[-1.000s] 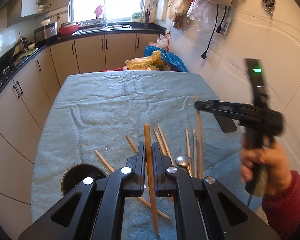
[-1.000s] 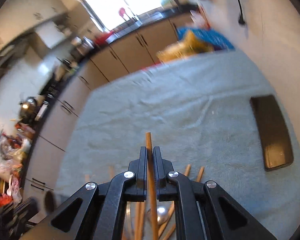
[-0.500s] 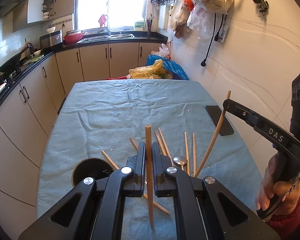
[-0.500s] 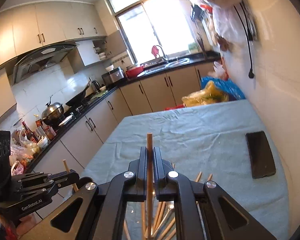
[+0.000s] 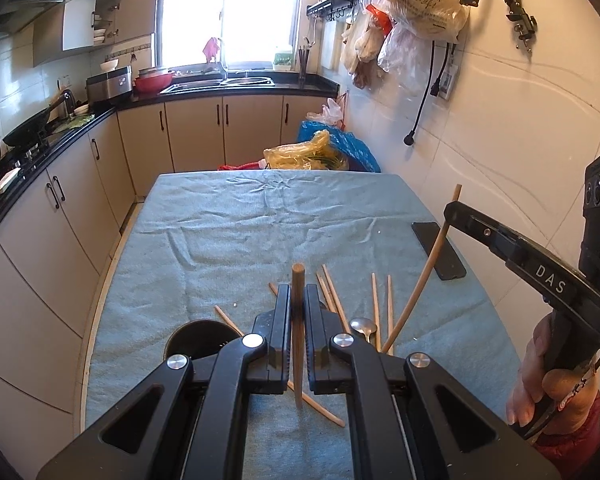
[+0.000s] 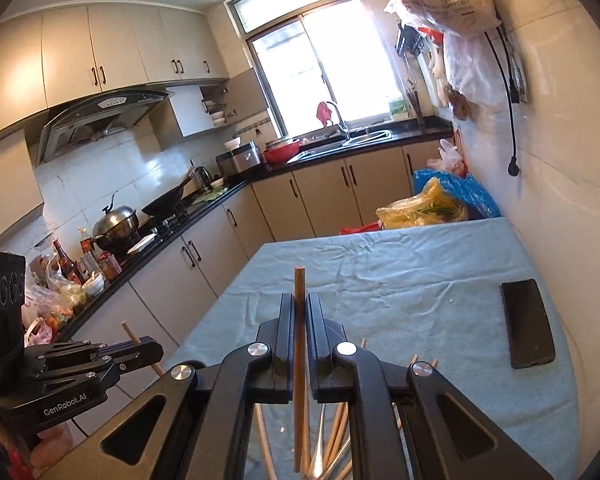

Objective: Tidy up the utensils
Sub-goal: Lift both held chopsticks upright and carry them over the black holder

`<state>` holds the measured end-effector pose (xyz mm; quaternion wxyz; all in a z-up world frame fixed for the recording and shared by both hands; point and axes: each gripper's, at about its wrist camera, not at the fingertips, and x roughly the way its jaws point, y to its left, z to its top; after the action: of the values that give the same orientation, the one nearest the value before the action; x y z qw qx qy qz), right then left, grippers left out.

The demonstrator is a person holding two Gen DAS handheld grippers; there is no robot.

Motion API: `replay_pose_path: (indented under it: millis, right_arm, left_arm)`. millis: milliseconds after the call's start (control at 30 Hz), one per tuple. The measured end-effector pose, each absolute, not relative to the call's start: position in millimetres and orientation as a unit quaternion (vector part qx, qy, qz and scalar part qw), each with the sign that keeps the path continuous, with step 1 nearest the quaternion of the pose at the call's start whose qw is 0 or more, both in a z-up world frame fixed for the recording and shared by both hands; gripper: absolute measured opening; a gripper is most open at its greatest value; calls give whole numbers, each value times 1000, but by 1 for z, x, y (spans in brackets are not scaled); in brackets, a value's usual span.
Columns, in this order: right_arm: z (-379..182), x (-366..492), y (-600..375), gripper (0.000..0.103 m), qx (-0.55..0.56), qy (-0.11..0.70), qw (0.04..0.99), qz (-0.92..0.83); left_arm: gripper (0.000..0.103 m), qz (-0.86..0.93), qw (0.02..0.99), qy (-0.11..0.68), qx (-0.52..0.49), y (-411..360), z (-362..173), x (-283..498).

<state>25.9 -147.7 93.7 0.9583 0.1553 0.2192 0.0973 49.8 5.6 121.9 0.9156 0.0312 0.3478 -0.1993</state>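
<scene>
My left gripper (image 5: 298, 300) is shut on a wooden chopstick (image 5: 298, 280) held upright above the blue cloth. My right gripper (image 6: 299, 312) is shut on another wooden chopstick (image 6: 299, 280), also upright; it shows in the left wrist view (image 5: 450, 210) at the right with its chopstick (image 5: 424, 276) slanting down. Several loose chopsticks (image 5: 374, 300) and a metal spoon (image 5: 362, 326) lie on the cloth. A dark round utensil holder (image 5: 198, 338) stands at the near left. The left gripper also shows in the right wrist view (image 6: 140, 350) at the lower left.
A black phone (image 5: 438, 250) lies by the right edge, next to the tiled wall; it also shows in the right wrist view (image 6: 528, 322). Plastic bags (image 5: 308, 156) sit at the table's far end. Cabinets and a counter (image 5: 60, 184) run along the left.
Both grippers have risen and tilted up with their chopsticks. The right gripper lifted its chopstick off the cloth and drew back to the right.
</scene>
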Motion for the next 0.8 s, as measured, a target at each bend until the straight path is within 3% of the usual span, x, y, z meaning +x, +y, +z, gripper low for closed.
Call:
replay_pose_path:
  millis: [433, 800]
  right_arm:
    - [113, 29, -135, 6, 141, 200, 964, 99]
    - [159, 36, -109, 6, 139, 160, 969, 127]
  left_arm:
    - [6, -192, 928, 318, 33, 9, 153, 47]
    - [6, -180, 948, 260, 20, 42, 219, 37]
